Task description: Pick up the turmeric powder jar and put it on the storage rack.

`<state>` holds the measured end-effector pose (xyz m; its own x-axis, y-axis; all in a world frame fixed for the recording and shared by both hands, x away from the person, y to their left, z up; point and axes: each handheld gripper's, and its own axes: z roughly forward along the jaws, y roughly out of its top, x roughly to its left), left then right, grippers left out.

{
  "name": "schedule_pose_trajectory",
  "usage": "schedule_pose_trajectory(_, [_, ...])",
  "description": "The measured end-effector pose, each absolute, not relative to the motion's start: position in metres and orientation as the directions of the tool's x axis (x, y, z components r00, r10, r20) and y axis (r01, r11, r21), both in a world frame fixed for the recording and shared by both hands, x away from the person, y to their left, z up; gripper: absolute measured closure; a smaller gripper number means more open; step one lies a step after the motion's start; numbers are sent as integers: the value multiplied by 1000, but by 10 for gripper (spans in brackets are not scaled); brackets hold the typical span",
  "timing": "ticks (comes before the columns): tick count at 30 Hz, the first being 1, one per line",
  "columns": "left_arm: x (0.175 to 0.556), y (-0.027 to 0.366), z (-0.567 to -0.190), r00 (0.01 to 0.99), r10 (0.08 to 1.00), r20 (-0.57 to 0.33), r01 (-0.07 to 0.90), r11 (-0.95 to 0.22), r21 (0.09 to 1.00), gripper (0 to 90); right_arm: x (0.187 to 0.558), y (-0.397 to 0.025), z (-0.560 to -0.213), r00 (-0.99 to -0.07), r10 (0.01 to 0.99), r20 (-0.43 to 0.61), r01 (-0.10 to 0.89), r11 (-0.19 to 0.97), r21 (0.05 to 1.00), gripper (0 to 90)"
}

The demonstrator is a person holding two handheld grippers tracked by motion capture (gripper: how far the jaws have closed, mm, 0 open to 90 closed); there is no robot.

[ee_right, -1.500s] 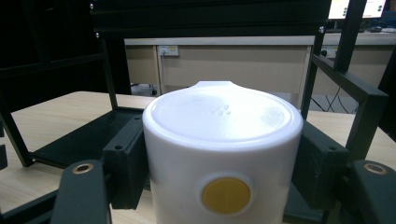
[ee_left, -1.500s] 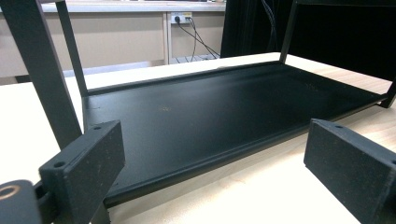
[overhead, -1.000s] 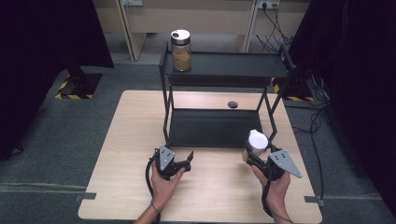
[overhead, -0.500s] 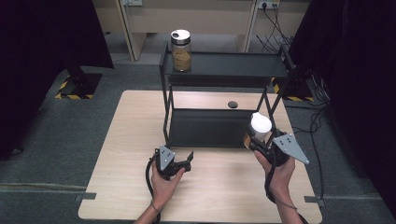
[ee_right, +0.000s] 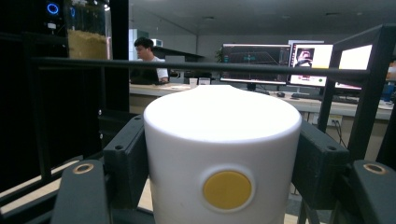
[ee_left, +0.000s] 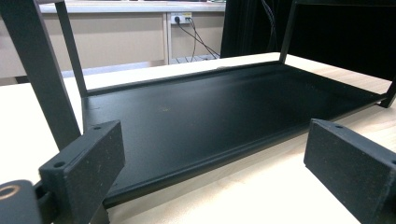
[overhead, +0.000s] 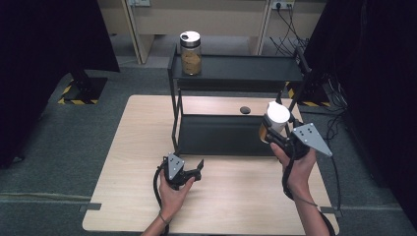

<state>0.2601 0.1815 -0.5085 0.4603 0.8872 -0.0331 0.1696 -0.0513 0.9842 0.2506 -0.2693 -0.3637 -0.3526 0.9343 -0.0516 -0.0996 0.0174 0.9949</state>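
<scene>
White-lidded jar (overhead: pixel 274 121), upright, is clamped by the right gripper (overhead: pixel 278 135) beside the rack (overhead: pixel 236 73); left gripper (overhead: pixel 194 172) is held agape.

High view overhead, facing forward-down; gripper views low, close, level; all share black rack (overhead: pixel 236 105).

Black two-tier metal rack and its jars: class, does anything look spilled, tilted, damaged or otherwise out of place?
Nothing stands out. The glass jar of brown powder stands upright on the black metal rack, and the right gripper holds the white-lidded jar upright. No spill shows.
</scene>
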Motion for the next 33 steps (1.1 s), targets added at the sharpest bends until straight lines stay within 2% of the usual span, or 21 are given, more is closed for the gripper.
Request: schedule_pose_trajectory(33, [260,181,-508,463,886,-30,169,-55,984,44,285,-254,-302,-344,936,-73,-158,19,987,311])
